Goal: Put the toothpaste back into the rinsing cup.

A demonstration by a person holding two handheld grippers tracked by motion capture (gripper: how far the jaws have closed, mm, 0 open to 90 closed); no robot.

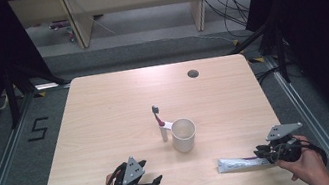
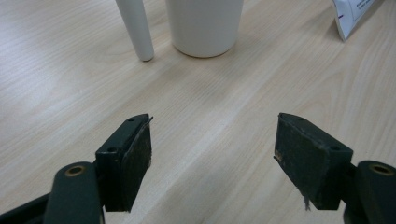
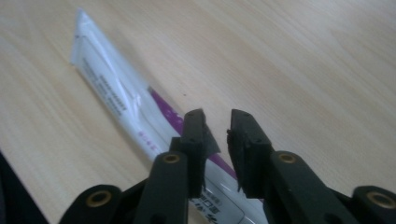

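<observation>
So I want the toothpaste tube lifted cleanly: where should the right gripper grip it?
Probably across the flat body of the toothpaste tube, near its right end, coming straight down. It lies flat on the table, so only its narrow width fits between the slightly parted jaws of the right gripper.

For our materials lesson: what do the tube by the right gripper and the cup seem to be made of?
Tube: probably soft plastic laminate, glossy, with a crimped flat end and printed text. Cup: likely plastic or ceramic, matte white, smooth and unmarked; the look leaves it open.

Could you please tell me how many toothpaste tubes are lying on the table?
1: the toothpaste tube lies flat near the table's front edge, at the right gripper.
</observation>
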